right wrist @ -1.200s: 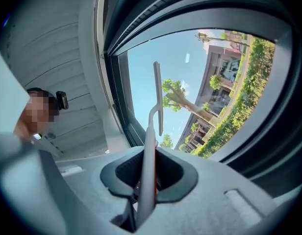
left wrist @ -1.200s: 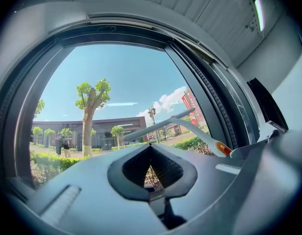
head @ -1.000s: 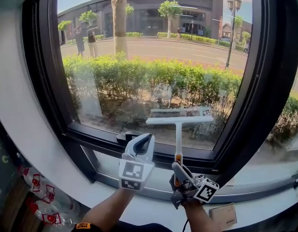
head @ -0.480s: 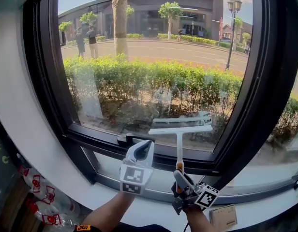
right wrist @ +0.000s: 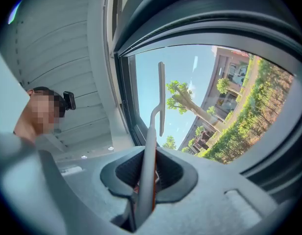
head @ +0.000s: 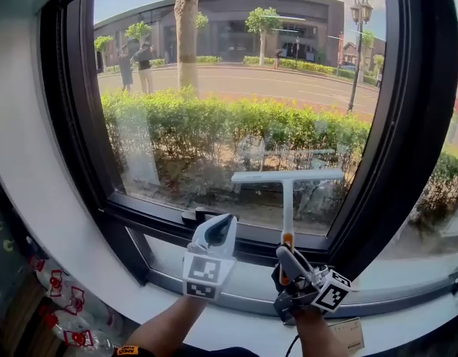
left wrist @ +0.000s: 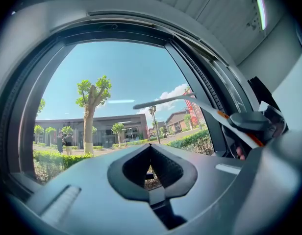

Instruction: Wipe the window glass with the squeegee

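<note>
A white squeegee (head: 287, 177) stands upright with its T-shaped blade flat against the lower part of the window glass (head: 236, 103). My right gripper (head: 291, 263) is shut on its orange-banded handle just below the glass, over the sill. In the right gripper view the handle (right wrist: 150, 146) runs up between the pads of the right gripper (right wrist: 147, 155) to the blade. My left gripper (head: 218, 229) hovers to the left of the squeegee, near the black window handle (head: 201, 215), shut with nothing in it. The left gripper view shows the left gripper (left wrist: 151, 148) with its tips together, and the squeegee (left wrist: 210, 110) at the right.
A thick black window frame (head: 392, 140) surrounds the glass, with a white sill (head: 214, 318) below it. A small cardboard box (head: 346, 333) lies at the lower right. A plastic bag with red print (head: 65, 303) sits at the lower left. A hedge and people are outside.
The squeegee dipped slightly down the glass, then rose and shifted a little to the right with my right gripper. The left gripper has barely moved.
</note>
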Demonstrator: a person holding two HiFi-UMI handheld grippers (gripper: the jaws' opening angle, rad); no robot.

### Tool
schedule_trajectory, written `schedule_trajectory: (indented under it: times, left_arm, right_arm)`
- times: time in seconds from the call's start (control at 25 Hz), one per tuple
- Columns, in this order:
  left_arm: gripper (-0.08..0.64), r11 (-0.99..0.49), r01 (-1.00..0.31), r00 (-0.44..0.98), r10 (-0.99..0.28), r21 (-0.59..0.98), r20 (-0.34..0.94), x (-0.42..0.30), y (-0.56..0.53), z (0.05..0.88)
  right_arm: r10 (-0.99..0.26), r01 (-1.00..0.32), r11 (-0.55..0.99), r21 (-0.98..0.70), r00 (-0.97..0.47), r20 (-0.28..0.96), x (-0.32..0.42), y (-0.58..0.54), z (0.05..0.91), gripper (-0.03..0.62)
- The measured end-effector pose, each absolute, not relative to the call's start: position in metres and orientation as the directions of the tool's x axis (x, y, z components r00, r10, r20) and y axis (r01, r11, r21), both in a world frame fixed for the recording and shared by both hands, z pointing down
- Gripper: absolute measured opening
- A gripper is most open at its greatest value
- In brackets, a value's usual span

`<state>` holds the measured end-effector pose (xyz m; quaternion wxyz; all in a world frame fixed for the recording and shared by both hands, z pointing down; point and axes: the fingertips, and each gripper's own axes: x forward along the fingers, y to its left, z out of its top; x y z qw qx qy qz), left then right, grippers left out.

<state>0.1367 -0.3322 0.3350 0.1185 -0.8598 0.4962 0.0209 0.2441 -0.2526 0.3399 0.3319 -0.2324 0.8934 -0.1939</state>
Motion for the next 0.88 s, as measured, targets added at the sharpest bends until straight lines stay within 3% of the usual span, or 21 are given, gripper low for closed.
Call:
schedule_trajectory:
  times: [0.48, 0.88]
  left_arm:
    - [0.011, -0.454, -0.871, 0.487, -0.852, -0.188, -0.194, 0.131, -0.327, 0.314]
    - [0.011, -0.474, -0.860, 0.507, -0.838, -0.189, -0.204, 0.142, -0.327, 0.310]
  right_arm:
    - [-0.439, -0.288, 0.897, -0.335, -0.663, -0.606, 0.265, -0.272, 0.230, 0.044]
    - [-0.453, -0.231, 0.884, -0.406, -0.636, -0.624, 0.267, -0.277, 0.232, 0.044]
